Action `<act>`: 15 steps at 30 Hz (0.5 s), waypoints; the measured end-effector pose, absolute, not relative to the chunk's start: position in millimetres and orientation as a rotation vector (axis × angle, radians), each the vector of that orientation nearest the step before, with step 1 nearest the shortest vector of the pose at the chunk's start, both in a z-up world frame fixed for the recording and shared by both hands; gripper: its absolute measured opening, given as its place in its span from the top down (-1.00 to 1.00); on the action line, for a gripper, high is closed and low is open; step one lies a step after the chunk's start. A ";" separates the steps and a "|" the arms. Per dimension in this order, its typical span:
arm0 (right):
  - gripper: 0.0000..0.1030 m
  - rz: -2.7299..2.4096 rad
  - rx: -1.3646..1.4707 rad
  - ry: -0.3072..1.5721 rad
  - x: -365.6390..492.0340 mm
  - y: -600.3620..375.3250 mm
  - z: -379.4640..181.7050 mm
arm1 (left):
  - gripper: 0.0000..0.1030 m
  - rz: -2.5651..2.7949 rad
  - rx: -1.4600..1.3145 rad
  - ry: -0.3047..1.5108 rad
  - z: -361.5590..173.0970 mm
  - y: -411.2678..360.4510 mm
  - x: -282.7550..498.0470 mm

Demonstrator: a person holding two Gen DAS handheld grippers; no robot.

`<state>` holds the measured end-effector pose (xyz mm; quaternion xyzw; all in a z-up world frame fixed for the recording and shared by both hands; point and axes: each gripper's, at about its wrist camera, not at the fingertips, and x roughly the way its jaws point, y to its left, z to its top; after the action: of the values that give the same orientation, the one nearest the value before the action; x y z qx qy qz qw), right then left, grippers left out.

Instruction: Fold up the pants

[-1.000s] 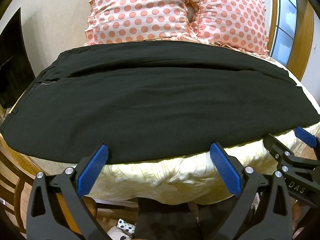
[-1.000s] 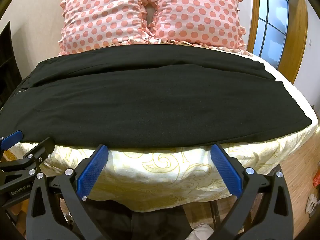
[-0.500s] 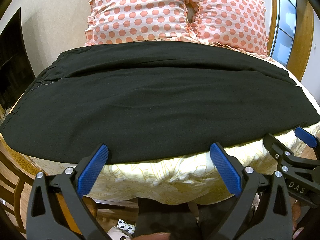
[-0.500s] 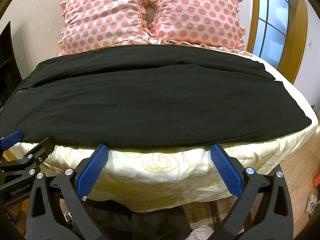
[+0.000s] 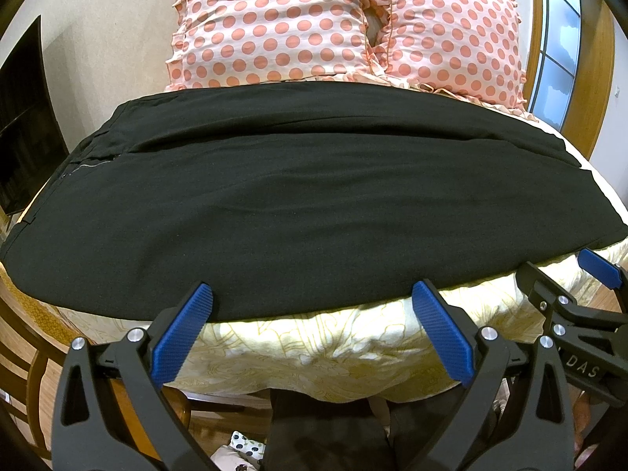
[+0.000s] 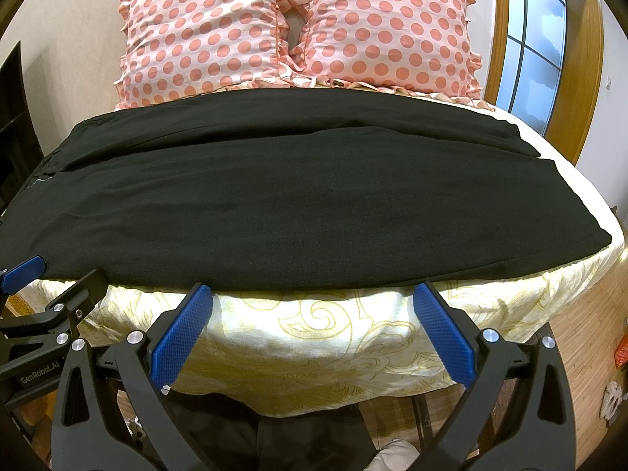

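Nothing is moving since earlier: both my left gripper (image 5: 310, 306) and right gripper (image 6: 312, 304) are hovering apart; soft, limp pants (image 5: 294, 204) are inviting a near-hem pinch.

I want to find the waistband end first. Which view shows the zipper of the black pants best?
The left wrist view: the zipper of the black fabric pants shows as a pale line at their left end. The right wrist view catches only a faint trace at the frame's edge.

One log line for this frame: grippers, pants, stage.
left gripper: open, empty | right gripper: open, empty | pants: flat across bed, unfolded | stage: pre-grasp at near edge
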<state>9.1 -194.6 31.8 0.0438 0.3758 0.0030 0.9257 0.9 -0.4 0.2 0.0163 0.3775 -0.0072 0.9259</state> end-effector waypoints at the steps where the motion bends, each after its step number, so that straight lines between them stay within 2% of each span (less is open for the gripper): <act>1: -0.97 0.006 0.090 0.771 9.1 -194.6 31.8 | -0.97 -0.015 0.034 0.774 0.2 -0.6 1.3; 15: -0.97 0.006 0.090 0.770 9.1 -194.6 32.0 | -0.97 -0.013 0.032 0.773 0.2 0.0 -0.1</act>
<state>9.1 -194.6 32.0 0.0438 0.3753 0.0029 0.9259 -0.1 0.0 0.2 0.0156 0.3771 -0.0065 0.9260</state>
